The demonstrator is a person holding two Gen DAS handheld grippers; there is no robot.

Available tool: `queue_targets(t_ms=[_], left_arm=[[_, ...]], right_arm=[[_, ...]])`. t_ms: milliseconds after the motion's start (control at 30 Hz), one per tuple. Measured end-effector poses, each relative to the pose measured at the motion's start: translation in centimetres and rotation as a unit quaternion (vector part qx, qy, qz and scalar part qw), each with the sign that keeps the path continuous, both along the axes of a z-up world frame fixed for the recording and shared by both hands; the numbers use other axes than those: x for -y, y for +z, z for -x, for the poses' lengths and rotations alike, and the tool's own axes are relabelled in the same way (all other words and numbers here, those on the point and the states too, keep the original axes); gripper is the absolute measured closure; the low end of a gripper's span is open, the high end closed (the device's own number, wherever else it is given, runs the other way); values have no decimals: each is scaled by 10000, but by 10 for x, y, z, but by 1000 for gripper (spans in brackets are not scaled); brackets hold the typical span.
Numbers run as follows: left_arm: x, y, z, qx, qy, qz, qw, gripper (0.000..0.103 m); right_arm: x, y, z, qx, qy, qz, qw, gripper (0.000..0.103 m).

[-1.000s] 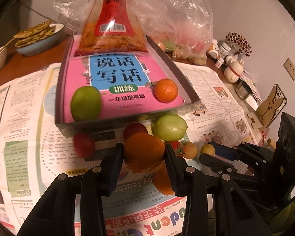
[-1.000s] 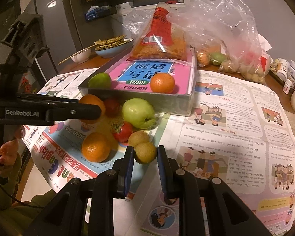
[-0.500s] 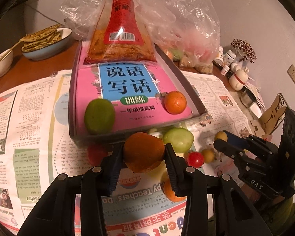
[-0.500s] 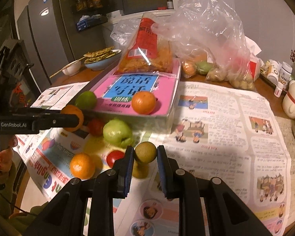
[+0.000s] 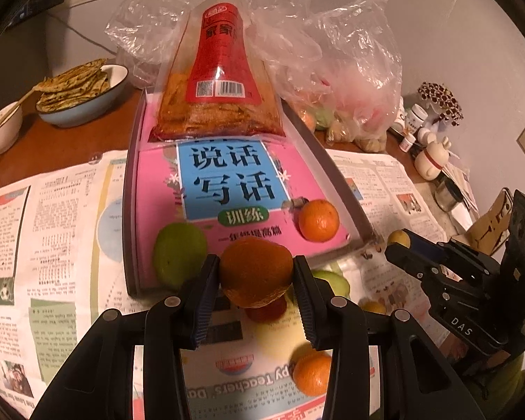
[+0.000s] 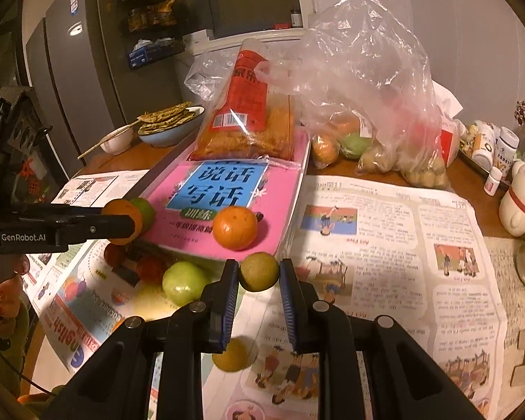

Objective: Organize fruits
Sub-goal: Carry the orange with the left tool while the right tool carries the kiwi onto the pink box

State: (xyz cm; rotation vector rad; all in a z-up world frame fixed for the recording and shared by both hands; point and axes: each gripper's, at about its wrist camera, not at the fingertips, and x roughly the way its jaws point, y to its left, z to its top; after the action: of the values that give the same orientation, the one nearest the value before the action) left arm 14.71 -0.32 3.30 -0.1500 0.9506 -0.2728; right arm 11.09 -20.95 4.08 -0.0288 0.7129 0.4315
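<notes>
A: Item one, nearest. Left gripper [image 5: 256, 273]?

B: Fingers [image 5: 203, 301] clamped on a large orange [image 5: 254, 270], dull, brownish-orange skin. Held above the near edge of the tray [image 5: 336, 175], presumably for setting down inside.

A: Item two. Right gripper [image 6: 259, 274]?

B: Fingers closed on a small round fruit [image 6: 259, 270], yellow-green with a matte skin, kind not certain. Held off the newspaper [image 6: 385, 245], just short of the tray's near corner; likely bound for the same place.

A: Loose stock below?

B: On the newspaper, in front of the tray: a green apple-like fruit [image 6: 183, 282], a tomato [image 6: 149, 268], another red fruit [image 6: 113, 254], a small orange [image 5: 310, 373] and a small yellow fruit [image 6: 231, 354]. Not yet sorted, by my reckoning.

A: Tray contents?

B: A pink workbook [image 5: 227, 189] lines the bottom. On it sit a green fruit [image 5: 179, 254] at the near left and a tangerine [image 5: 318, 219] at the near right, well apart. A red-labelled snack bag [image 5: 220, 91] lies across the far end. The open middle looks like the obvious spot for the two held fruits.

A: Far end of the counter [image 5: 52, 140]?

B: Clear plastic bags [image 6: 367, 105] with more produce, a blue bowl of flatbreads [image 5: 80, 94], a small white bowl [image 5: 0, 129], small bottles [image 6: 500, 150] and a cat figurine [image 6: 521, 196].
</notes>
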Motion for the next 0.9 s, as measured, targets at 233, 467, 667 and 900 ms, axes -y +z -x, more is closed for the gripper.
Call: queue_targets(t_ms=[233, 467, 667, 900], left_arm=[[3, -3, -15, -45, 28, 29, 10000, 60], [10, -7, -27, -40, 18, -108, 9999, 60], [13, -11, -35, -80, 33, -132, 9999, 60], [13, -18, -44, -126, 76, -102, 9998, 60]], right_arm=[[-10, 3, -14, 41, 77, 74, 9999, 79], [-15, -3, -25, -20, 81, 148, 9999, 79], [-19, -6, -31, -39, 119, 208, 9997, 79], [-22, -12, -38, -99, 143, 270, 9995, 79]])
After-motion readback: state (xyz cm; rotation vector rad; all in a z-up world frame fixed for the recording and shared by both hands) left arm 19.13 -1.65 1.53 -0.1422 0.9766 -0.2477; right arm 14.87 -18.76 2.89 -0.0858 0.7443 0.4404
